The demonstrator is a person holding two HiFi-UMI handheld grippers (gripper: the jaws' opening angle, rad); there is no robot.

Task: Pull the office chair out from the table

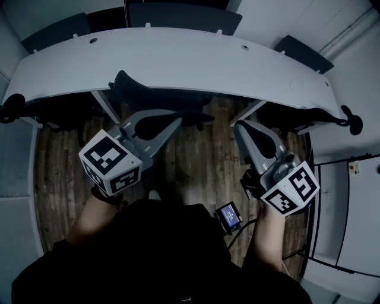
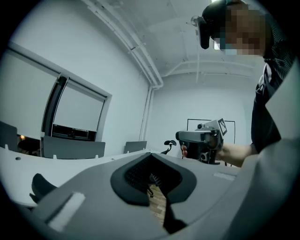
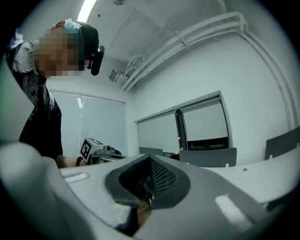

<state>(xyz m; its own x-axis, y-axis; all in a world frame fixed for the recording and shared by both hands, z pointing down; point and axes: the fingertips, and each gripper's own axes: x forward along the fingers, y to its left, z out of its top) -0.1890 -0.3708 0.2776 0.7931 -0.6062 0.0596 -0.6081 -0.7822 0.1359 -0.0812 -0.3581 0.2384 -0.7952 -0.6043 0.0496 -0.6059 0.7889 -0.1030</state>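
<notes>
Left claw: the left gripper (image 1: 169, 122) is being held level on the near side of the table, its jaws pressed together with nothing between them.
Right claw: the right gripper (image 1: 244, 129) is being held level too, just short of the table's near edge, its jaws pressed together and empty.
Landmark: the long white table with the curved edge (image 1: 178, 59) is being taken as the reference for every place given.
Task's thing: the black office chair with the curved backrest (image 1: 157, 98) is being left tucked under the table's near edge, between the two slanted white table legs. Neither gripper is touching it.
Surroundings: dark upholstered chairs (image 1: 184, 15) are being shown along the table's far side, and a brown wooden plank floor (image 1: 202, 166) on its near side.
Step in hand, as judged: the backrest is being approached, and no grip is yet being taken.
Doing it well: both claws are best being opened before the backrest is reached, then being closed on its top rim, one at each side of its middle.
Pull: force is best being applied straight away from the table and evenly by both hands, so that the seat is not being swivelled.
Risk: an armrest is possibly being caught under the table's edge if the chair is being dragged at a slant.
</notes>
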